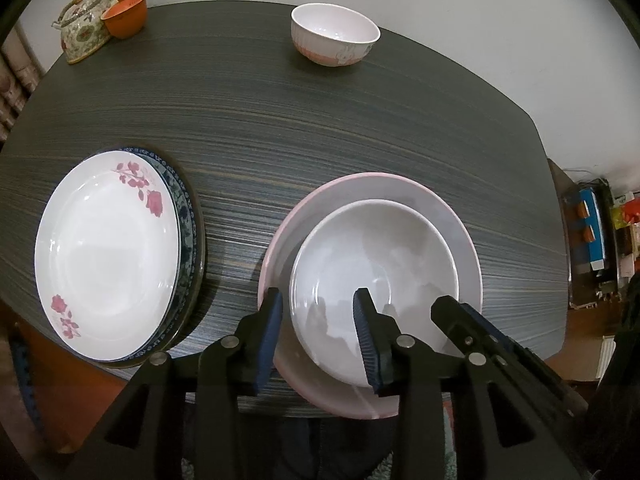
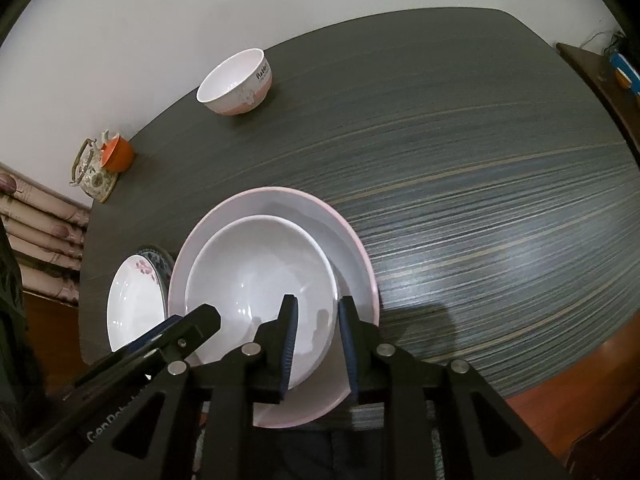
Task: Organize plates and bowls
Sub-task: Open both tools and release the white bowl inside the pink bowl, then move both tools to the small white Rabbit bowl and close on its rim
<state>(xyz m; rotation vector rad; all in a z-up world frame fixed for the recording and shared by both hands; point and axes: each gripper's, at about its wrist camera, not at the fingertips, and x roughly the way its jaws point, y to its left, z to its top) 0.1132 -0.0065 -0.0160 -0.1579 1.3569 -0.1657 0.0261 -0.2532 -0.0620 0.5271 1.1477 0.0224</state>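
Note:
A white bowl (image 1: 374,276) sits inside a larger pink-rimmed bowl (image 1: 464,240) at the table's near edge; both show in the right wrist view, white bowl (image 2: 260,276), pink-rimmed bowl (image 2: 352,256). My left gripper (image 1: 318,336) is open, its fingers straddling the white bowl's left rim. My right gripper (image 2: 318,340) is open, its fingers straddling the white bowl's right rim. A white rose-patterned plate (image 1: 108,256) lies on a blue-patterned plate (image 1: 188,208) to the left. A small pink-and-white bowl (image 1: 334,36) stands at the far edge.
A floral teapot (image 1: 82,26) and an orange cup (image 1: 126,14) stand at the far left corner of the dark striped table (image 1: 320,128). A white wall runs behind the table. Furniture and clutter stand off the right edge.

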